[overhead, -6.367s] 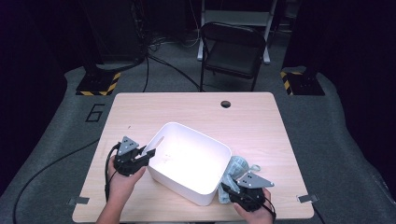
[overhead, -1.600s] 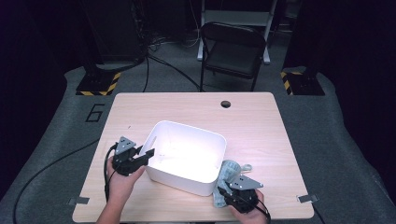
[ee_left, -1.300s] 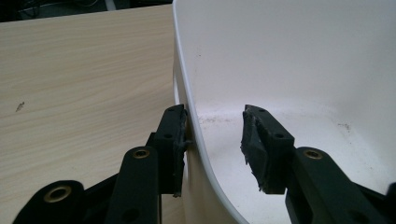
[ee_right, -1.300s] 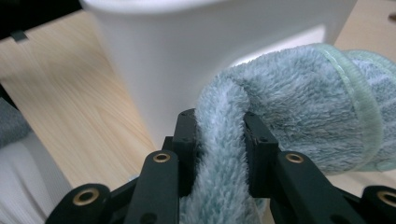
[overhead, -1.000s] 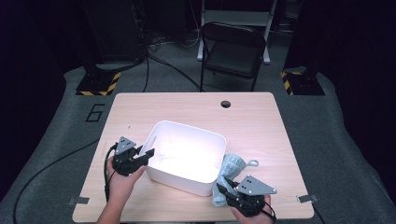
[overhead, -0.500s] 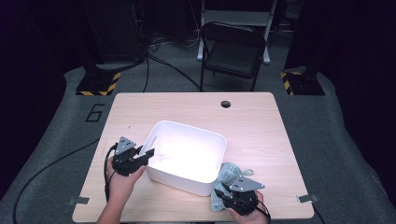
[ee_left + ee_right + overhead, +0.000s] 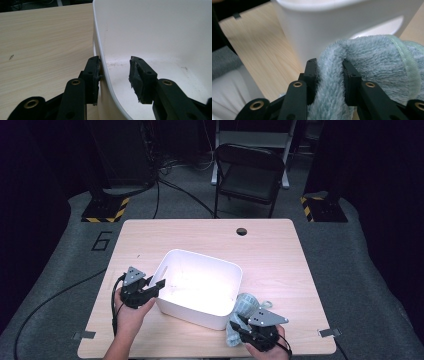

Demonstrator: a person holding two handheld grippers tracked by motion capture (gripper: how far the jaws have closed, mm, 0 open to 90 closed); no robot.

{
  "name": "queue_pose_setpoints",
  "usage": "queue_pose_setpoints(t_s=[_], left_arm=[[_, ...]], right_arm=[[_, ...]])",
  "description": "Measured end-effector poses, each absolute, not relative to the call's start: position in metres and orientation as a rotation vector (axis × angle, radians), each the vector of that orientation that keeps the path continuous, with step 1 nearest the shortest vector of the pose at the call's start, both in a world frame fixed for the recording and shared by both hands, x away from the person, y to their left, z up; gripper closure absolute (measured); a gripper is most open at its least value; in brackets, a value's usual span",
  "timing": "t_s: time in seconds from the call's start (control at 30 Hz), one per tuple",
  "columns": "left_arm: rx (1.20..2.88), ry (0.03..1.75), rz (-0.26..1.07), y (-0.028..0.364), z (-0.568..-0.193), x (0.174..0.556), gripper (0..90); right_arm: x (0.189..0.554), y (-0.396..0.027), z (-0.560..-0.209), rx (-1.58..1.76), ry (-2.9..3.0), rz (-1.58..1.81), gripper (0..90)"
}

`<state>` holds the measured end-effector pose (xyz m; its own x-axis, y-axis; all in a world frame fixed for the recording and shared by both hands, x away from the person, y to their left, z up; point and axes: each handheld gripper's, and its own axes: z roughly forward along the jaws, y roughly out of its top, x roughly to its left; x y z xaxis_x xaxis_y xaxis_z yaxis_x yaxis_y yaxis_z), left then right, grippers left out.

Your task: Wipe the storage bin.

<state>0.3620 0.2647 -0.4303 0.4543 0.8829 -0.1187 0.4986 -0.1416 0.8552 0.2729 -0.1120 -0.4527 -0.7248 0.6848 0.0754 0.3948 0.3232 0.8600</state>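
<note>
High view: a rectangular white plastic tub (image 7: pixel 200 287) sits on the pale wooden table (image 7: pixel 270 250), lying a little left of the frame's centre and turned at a slight angle. At the lower left of the frame the left gripper (image 7: pixel 152 285) straddles the tub's near-left rim. In the left gripper view one black jaw stands outside the wall, its pad touching the rim, and the other stands inside the tub with a clear gap to the wall, so the fingers are spread and not clamped on it. At the lower right of the high view the right gripper (image 7: pixel 235 326) holds a fluffy pale blue-green towel (image 7: pixel 244 306) bunched just beside the tub's near-right corner. In the right gripper view a thick fold of the towel (image 7: pixel 372 62) is pinched between the two pads, with the tub's white outer wall (image 7: pixel 332 30) close behind it.
</note>
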Motion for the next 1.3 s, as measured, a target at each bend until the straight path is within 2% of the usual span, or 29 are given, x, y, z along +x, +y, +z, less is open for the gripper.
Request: queue_pose_setpoints(t_s=[0.23,0.47,0.87,1.3], left_arm=[[1.785,1.182,0.529,0.264,-0.43,0.362,60.1],[1.785,1.179,0.535,0.264,-0.431,0.362,60.2],[1.8,1.18,0.547,0.264,-0.43,0.361,60.8],[1.786,1.198,0.552,0.262,-0.43,0.36,56.9]], right_arm=[[0.261,-0.112,-0.428,0.92,2.237,1.428,68.1],[0.265,-0.108,-0.443,0.962,2.273,1.396,68.5],[0.282,-0.104,-0.488,1.094,2.366,1.275,68.4],[0.3,-0.111,-0.5,1.178,2.323,1.305,68.2]])
